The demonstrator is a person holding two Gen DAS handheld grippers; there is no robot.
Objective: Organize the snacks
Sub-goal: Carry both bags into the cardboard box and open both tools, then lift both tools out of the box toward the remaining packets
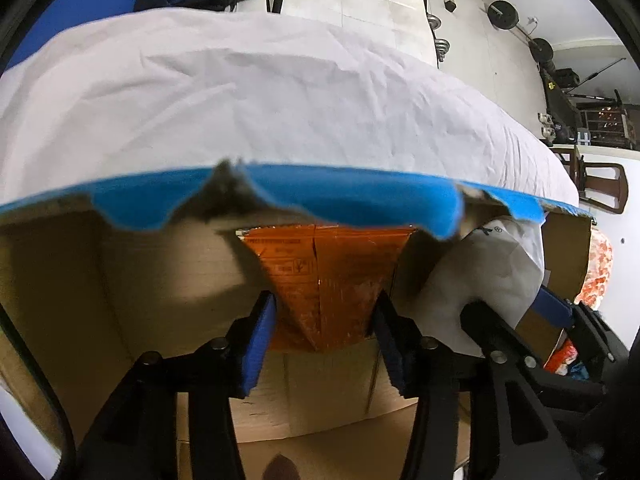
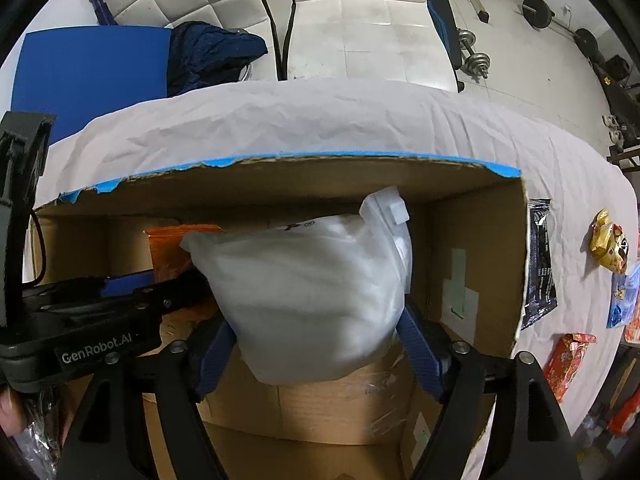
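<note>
Left wrist view: the left gripper [image 1: 322,320] is clamped on the orange snack packet [image 1: 326,276], its lower end pinched between the blue pads, inside the cardboard box [image 1: 120,264]. The packet's print is too blurred to read.

Right wrist view: the right gripper [image 2: 320,344] squeezes the white pouch [image 2: 308,296] inside the same box, beside the orange packet. More snacks [image 2: 610,246] lie on the white tablecloth [image 2: 280,128], partly cut off.

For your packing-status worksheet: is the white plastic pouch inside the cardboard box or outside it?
Inside. The white plastic pouch, held by the right gripper, sits below the brown cardboard box rim, walls around it.
</note>
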